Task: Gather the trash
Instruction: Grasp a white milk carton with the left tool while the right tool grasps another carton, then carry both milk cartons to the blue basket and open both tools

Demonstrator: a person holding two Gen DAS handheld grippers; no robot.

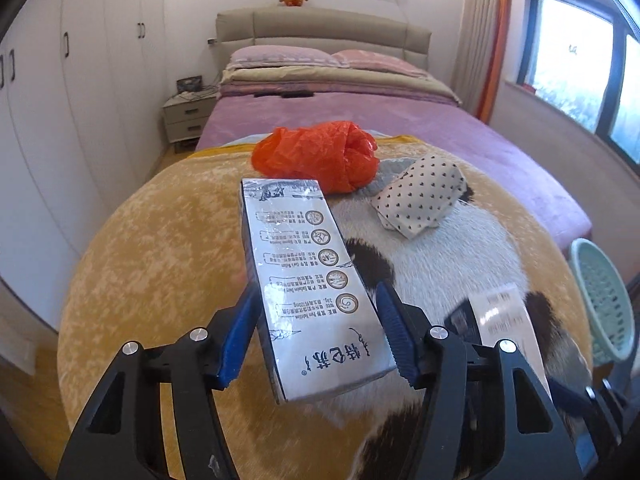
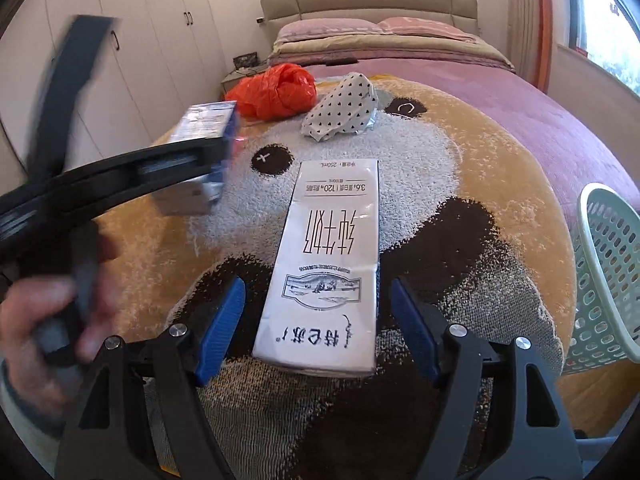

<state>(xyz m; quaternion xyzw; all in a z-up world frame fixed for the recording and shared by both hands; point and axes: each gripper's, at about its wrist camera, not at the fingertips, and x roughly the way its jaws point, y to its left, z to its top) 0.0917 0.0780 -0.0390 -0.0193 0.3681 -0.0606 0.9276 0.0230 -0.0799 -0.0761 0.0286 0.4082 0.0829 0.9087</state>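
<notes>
My left gripper (image 1: 316, 320) is shut on a white milk carton (image 1: 308, 280) and holds it above the round panda rug (image 1: 160, 240). It shows blurred in the right wrist view (image 2: 224, 148) with its carton (image 2: 200, 128). My right gripper (image 2: 318, 312) is open, its blue pads on either side of a second white milk carton (image 2: 328, 256) that lies flat on the rug (image 2: 460, 184), with a gap on each side. A crumpled orange plastic bag (image 1: 316, 156) (image 2: 276, 90) and a dotted paper wrapper (image 1: 420, 196) (image 2: 344, 108) lie further back on the rug.
A pale green mesh basket (image 2: 608, 272) (image 1: 600, 300) stands at the rug's right edge. A bed with purple cover (image 1: 360, 116) lies behind, with a nightstand (image 1: 186, 116) to its left. White wardrobes (image 1: 80, 100) line the left wall. A window (image 1: 580, 80) is at the right.
</notes>
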